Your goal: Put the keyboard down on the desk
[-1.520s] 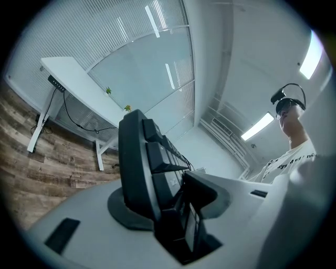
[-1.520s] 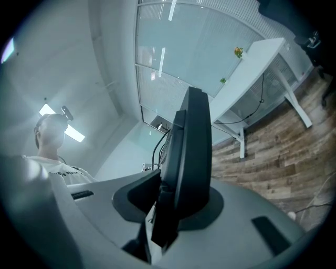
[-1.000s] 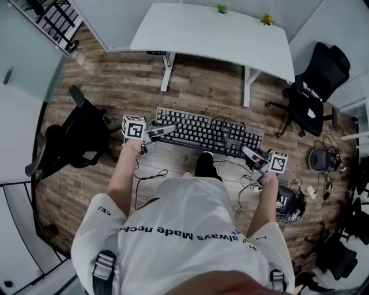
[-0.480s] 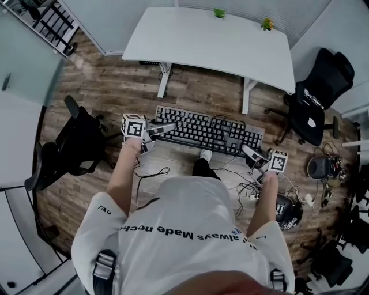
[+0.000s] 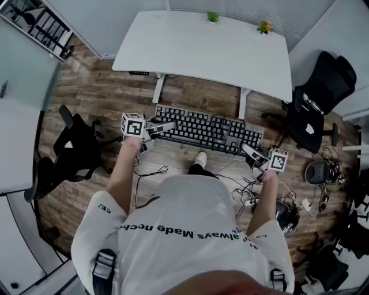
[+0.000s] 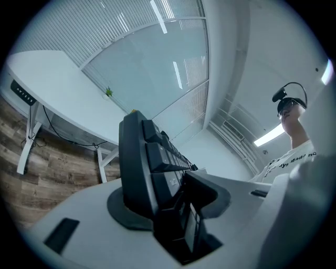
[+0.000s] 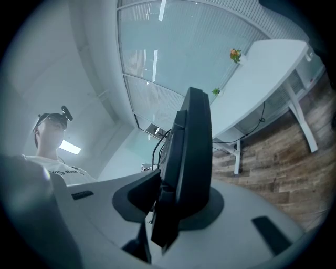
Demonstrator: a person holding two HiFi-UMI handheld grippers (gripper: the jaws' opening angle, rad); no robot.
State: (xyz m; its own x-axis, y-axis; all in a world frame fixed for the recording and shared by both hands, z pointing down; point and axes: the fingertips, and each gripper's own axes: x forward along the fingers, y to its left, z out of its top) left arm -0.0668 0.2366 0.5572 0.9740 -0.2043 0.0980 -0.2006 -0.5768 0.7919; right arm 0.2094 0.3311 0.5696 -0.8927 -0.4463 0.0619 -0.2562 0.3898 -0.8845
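A black keyboard (image 5: 206, 130) hangs level in the air over the wooden floor, short of the white desk (image 5: 190, 49). My left gripper (image 5: 164, 127) is shut on its left end, and my right gripper (image 5: 249, 152) is shut on its right end. In the left gripper view the keyboard (image 6: 147, 163) stands edge-on between the jaws, keys facing right. From the right gripper view the keyboard (image 7: 189, 152) is a thin dark slab clamped in the jaws, with its cable trailing behind. The desk (image 6: 58, 100) lies ahead in both gripper views.
Two small plants (image 5: 213, 16) (image 5: 264, 26) stand at the desk's far edge. A black office chair (image 5: 72, 151) is at the left and another (image 5: 317, 103) at the right. Cables and a power strip (image 5: 249, 199) lie on the floor near my feet.
I have walked toward the desk with the keyboard held in both grippers. The desk now sits closer and larger in the head view. The grip has not changed.
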